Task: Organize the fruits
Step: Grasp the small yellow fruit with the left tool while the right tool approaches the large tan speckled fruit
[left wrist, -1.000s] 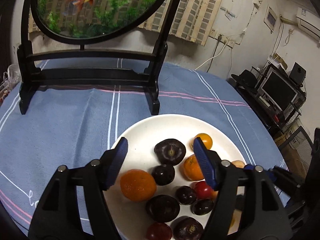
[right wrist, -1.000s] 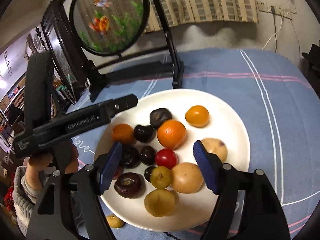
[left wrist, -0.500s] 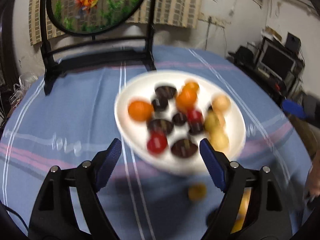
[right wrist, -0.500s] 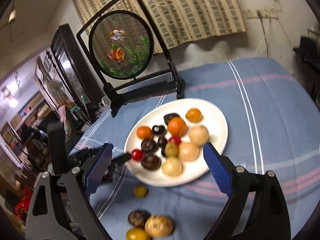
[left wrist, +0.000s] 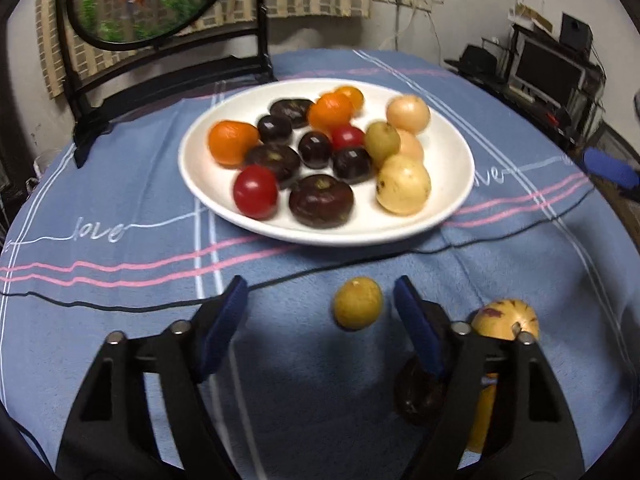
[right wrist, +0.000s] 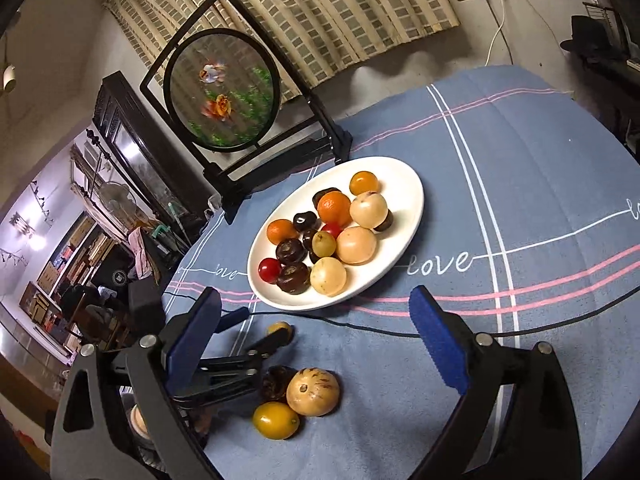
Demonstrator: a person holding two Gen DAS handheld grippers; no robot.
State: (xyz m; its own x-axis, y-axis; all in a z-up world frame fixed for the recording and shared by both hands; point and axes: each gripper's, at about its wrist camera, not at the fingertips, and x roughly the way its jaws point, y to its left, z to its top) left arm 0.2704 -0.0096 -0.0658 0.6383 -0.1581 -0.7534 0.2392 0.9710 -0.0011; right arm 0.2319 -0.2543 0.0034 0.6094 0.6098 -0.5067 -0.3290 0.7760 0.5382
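A small yellow fruit lies loose on the blue tablecloth, just short of the white plate that carries most of the fruit. It looks light, round and smooth, so it would likely roll or squirt out unless pinched across its widest middle, and gently, since the skin may bruise. The left gripper hangs over it, jaws closing but not yet touching it; the fruit sits nearer the right-hand one. The right gripper is spread wide and empty. Only the right wrist view shows clearly the other strays on the tabletop: a striped melon, a lemon and a dark fruit bunched together; the left view half hides them.
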